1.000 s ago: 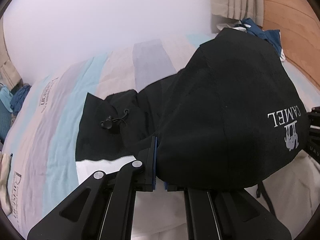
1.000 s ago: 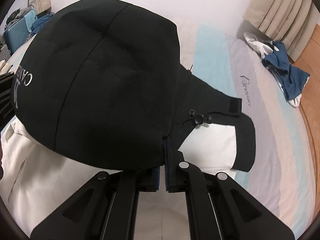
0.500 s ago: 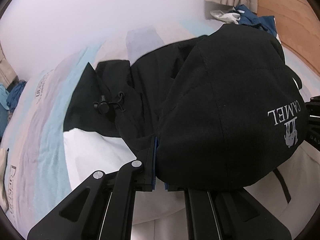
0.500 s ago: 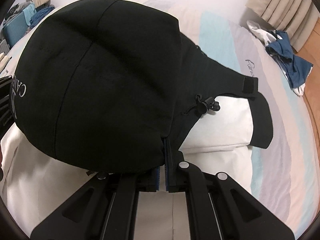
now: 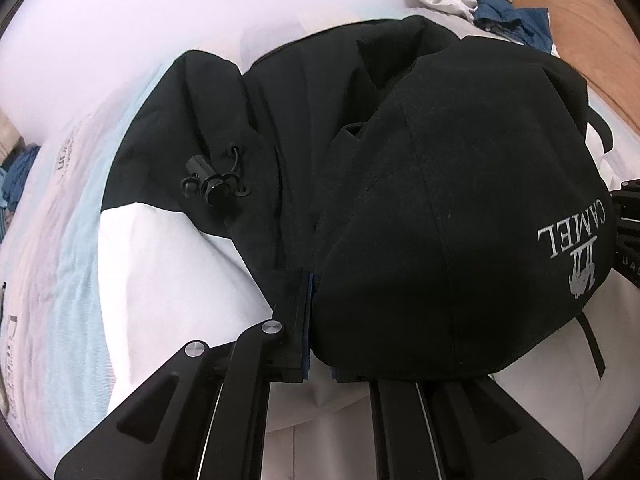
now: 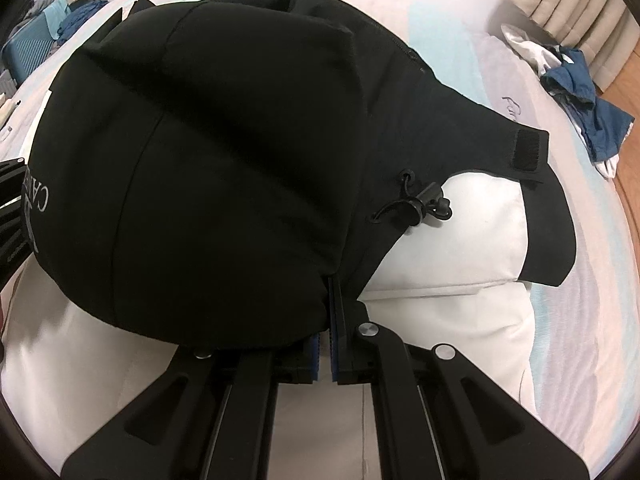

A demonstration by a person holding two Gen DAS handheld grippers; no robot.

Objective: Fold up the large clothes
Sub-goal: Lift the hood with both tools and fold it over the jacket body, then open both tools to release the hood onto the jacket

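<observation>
Black hood [image 5: 440,208] of black-and-white jacket [image 6: 460,240] bulges over the jacket's white body on the striped bed [image 6: 580,320]. Left gripper [image 5: 316,320] clamped on hood's near edge; right gripper [image 6: 326,320] likewise pinches black fabric. Toggle cord [image 6: 428,204] right of hood. Blue clothes [image 6: 580,92] far right.

The black-and-white jacket [image 5: 440,208] fills mid-frame, its black hood bulging over the white body, toggle cord [image 6: 424,204] centre right.
</observation>
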